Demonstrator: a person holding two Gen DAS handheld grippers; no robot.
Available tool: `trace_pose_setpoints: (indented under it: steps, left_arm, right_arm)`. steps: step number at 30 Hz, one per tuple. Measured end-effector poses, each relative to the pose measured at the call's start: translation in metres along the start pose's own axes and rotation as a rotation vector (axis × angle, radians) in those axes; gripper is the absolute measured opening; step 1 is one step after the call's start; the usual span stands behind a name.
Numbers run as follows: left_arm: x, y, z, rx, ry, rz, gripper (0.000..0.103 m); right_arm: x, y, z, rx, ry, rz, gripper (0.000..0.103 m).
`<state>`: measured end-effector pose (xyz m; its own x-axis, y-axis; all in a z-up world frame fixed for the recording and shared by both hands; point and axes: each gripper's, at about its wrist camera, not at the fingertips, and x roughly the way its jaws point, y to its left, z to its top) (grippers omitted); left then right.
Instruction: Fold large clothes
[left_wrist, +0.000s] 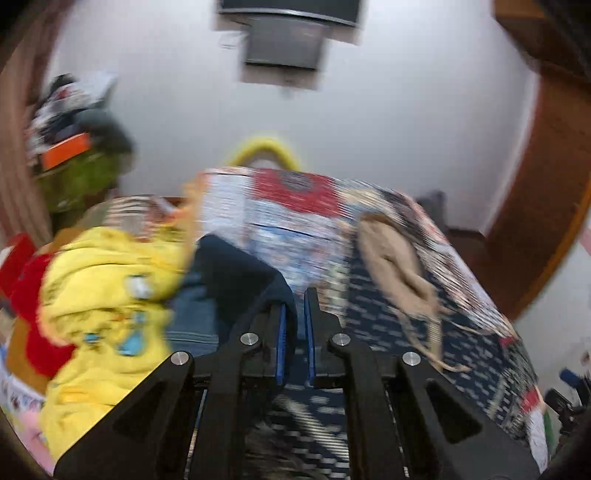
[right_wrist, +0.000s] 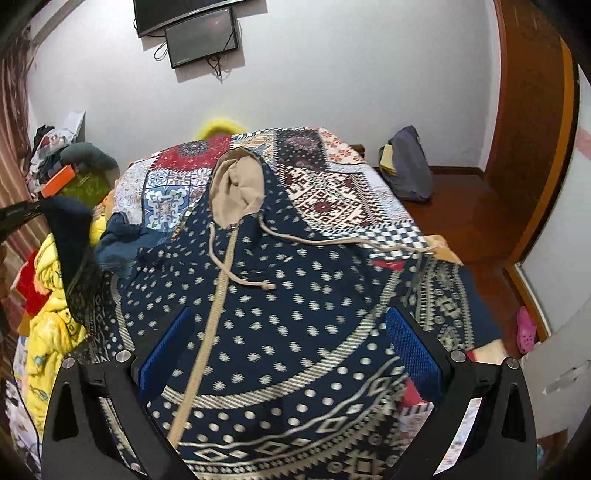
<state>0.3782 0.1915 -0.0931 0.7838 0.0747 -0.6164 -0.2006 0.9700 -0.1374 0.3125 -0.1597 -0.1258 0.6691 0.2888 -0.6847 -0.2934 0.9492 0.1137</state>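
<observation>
Navy blue hooded poncho with cream dots lies spread on the bed, below the wide-open right hand-held gripper. The left hand-held gripper pinches its dark edge. Folding seems only beginning.

This is a bedroom in a home. A bed covered with a patchwork-print quilt in red, blue and white fills the middle of the room, with heaps of loose clothes along its left edge, among them a bright yellow printed garment. A dark flat-screen television hangs on the plain white wall, a brown wooden door frame stands at the right, striped curtains hang at the left, and a grey-blue cloth bag sits on the wooden floor.
</observation>
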Motion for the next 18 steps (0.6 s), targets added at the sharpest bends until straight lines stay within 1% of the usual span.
trace_pose_setpoints:
  steps: [2,3,4,5,8,9,10,14,17,18]
  left_arm:
    - [0.014,-0.035,-0.009,0.044,0.038,-0.047,0.008]
    - [0.025,-0.057,-0.018,0.072,0.071,-0.075,0.008]
    - [0.031,-0.067,-0.026,0.088,0.094,-0.093,0.008]
    - [0.042,-0.086,-0.039,0.119,0.142,-0.111,0.008]
    - [0.069,-0.124,-0.069,0.169,0.24,-0.137,0.008]
    - [0.08,-0.134,-0.082,0.182,0.286,-0.147,0.008]
    - [0.091,-0.143,-0.094,0.195,0.332,-0.155,0.008]
    - [0.113,-0.167,-0.137,0.244,0.463,-0.168,0.008]
    - [0.112,-0.168,-0.155,0.263,0.504,-0.188,0.008]
    - [0.106,-0.167,-0.157,0.268,0.5,-0.197,0.009]
  right_arm:
    - [-0.004,-0.004,-0.003,-0.015,-0.005,-0.01,0.103]
    - [-0.006,-0.007,-0.004,-0.021,-0.005,-0.012,0.103]
    - [-0.006,-0.009,-0.006,-0.029,0.0,-0.015,0.103]
    - [-0.006,-0.011,-0.008,-0.035,0.005,-0.019,0.103]
    - [-0.006,-0.016,-0.016,-0.059,0.021,-0.027,0.103]
    - [-0.006,-0.017,-0.019,-0.067,0.026,-0.032,0.103]
    - [-0.006,-0.018,-0.021,-0.075,0.032,-0.036,0.103]
    - [-0.005,-0.02,-0.031,-0.112,0.053,-0.059,0.103]
    - [-0.006,-0.018,-0.035,-0.138,0.066,-0.064,0.102]
    - [-0.005,-0.016,-0.035,-0.15,0.069,-0.067,0.102]
